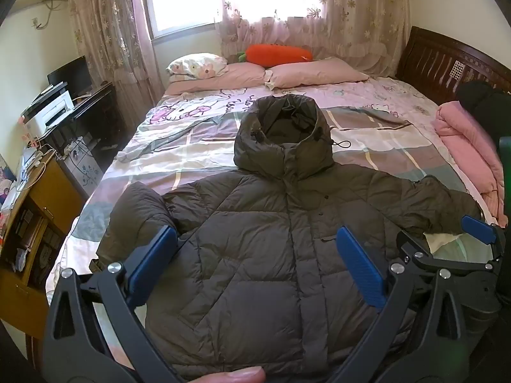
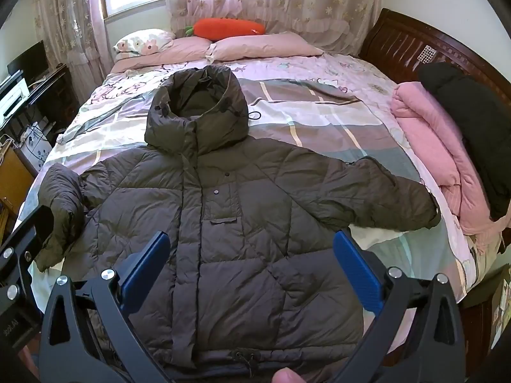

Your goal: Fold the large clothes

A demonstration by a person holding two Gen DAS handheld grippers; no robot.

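Note:
A dark olive hooded puffer jacket (image 1: pixel 271 239) (image 2: pixel 242 217) lies face up and spread flat on the bed, hood towards the pillows. Its one sleeve (image 2: pixel 392 201) stretches out to the right; the other sleeve (image 2: pixel 60 210) is bunched at the left. My left gripper (image 1: pixel 258 239) hovers open above the jacket's lower front, nothing between its blue pads. My right gripper (image 2: pixel 255 245) hangs open over the jacket's lower front, touching nothing. The right gripper (image 1: pixel 444 233) also shows at the right edge of the left wrist view. Part of the left gripper's body (image 2: pixel 22 255) shows at the left of the right wrist view.
The bed (image 2: pixel 319 121) has a patchwork quilt, pink pillows (image 2: pixel 265 48) and an orange carrot plush (image 2: pixel 228 27) at the window end. A rolled pink blanket (image 2: pixel 447 159) with a black garment (image 2: pixel 472 121) lies along the right side. A desk with a printer (image 1: pixel 51 111) stands left.

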